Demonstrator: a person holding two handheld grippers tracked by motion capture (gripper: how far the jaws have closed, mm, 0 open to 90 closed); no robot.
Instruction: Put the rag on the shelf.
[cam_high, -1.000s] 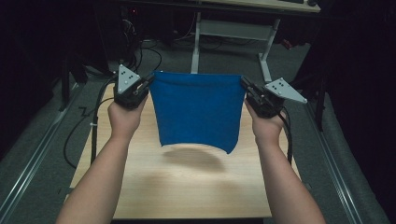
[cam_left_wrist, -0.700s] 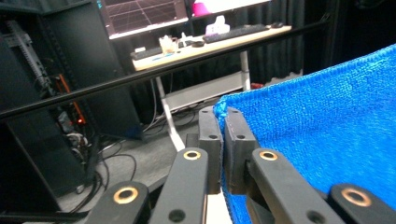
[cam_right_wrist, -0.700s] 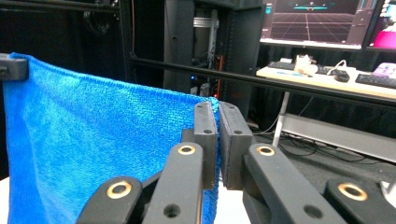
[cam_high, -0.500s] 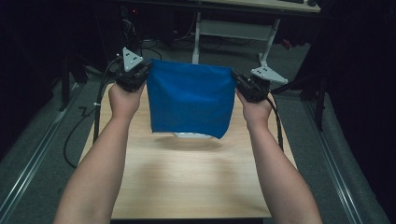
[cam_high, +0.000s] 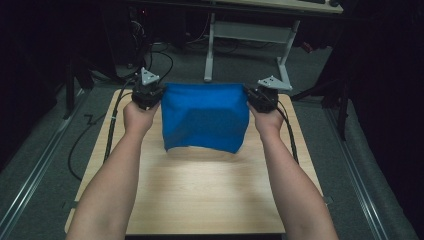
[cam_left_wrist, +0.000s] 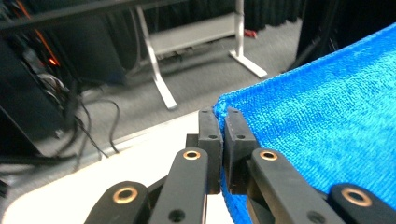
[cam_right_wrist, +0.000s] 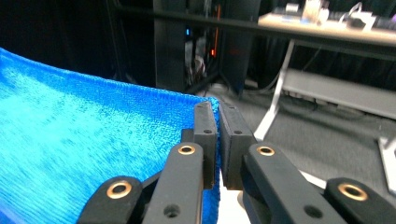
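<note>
My forearms bare, no sleeves. My left gripper (cam_high: 156, 95) black, grey three-cornered plate on top, black cable trailing. My right gripper (cam_high: 251, 96) same build. Jaws matte black, flat rectangular pads, brass-ringed pivots on linkage arms, small dark screw holes.

— What is the blue cloth (cam_high: 206, 117) made of?
— Terry-like fabric: in the left gripper view its looped pile (cam_left_wrist: 327, 112) looks rough and matt, with a stitched hem along the edge.

— And the left hand-held gripper (cam_left_wrist: 223, 140)?
— Matt black plastic jaws, smooth-faced, with brass-coloured metal rivets in the linkage; the right hand-held gripper (cam_right_wrist: 217, 140) has the same finish. A grey plate (cam_high: 148, 76) on top looks like dull metal or plastic; which one cannot be told.

— The table (cam_high: 200, 195)?
— Pale wood-grain top, smooth with a soft sheen. The floor (cam_high: 45, 165) around it is grey, carpet-like and matt.
</note>
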